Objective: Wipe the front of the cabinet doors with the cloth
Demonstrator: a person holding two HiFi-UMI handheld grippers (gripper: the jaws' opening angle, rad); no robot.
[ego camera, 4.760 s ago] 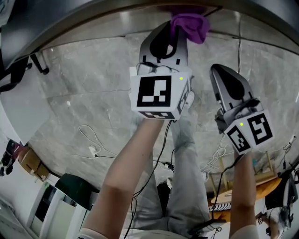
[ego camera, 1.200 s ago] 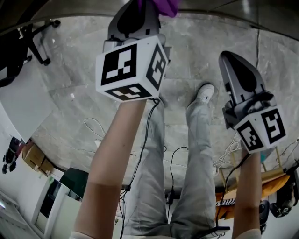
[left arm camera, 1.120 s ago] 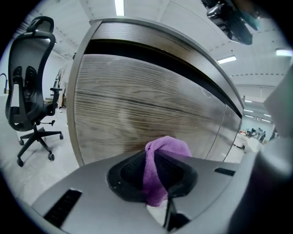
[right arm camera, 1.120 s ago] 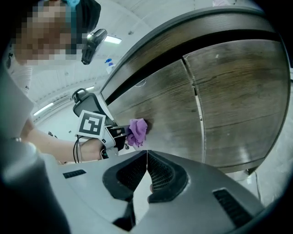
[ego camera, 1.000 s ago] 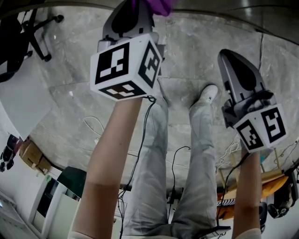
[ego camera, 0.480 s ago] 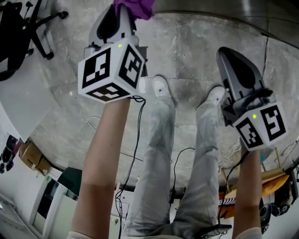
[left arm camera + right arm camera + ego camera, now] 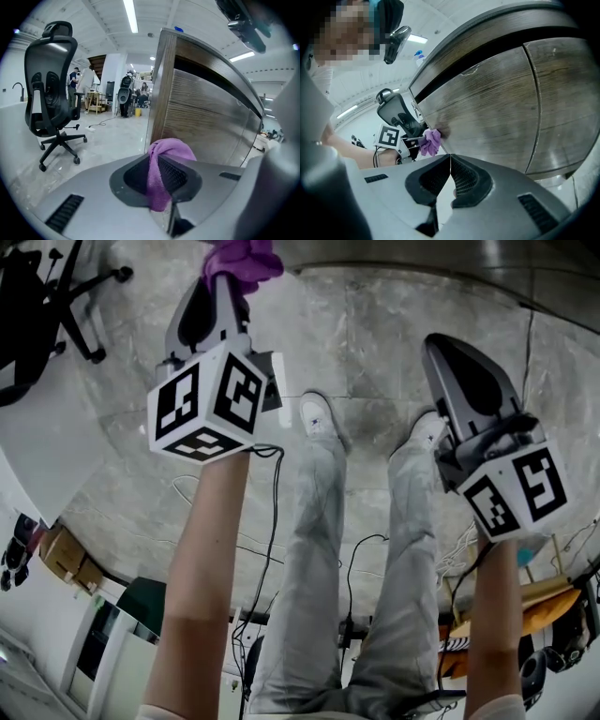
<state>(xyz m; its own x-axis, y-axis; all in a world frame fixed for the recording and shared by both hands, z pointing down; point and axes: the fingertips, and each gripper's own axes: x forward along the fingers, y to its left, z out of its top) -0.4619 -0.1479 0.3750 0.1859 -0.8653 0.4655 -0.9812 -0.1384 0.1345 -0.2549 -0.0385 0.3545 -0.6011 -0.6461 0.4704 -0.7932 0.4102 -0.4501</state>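
The purple cloth [image 7: 242,259] is bunched between the jaws of my left gripper [image 7: 225,279], which is shut on it and holds it at the lower edge of the wooden cabinet front [image 7: 441,257]. In the left gripper view the cloth [image 7: 167,154] sticks out past the jaw tips, close to the cabinet door [image 7: 206,117] near its left corner. My right gripper [image 7: 439,345] hangs to the right, shut and empty, apart from the doors. From the right gripper view the cloth [image 7: 431,141] touches the door [image 7: 487,103], and the right gripper [image 7: 450,164] holds nothing.
A black office chair [image 7: 51,93] stands on the marble floor left of the cabinet. Cables [image 7: 187,512] trail over the floor beside the person's legs and white shoes [image 7: 319,416]. People stand far back in the room [image 7: 125,93].
The left gripper with the cloth has slid leftward along the cabinet front toward its left end. The person's feet have stepped forward. The right gripper has hardly moved.
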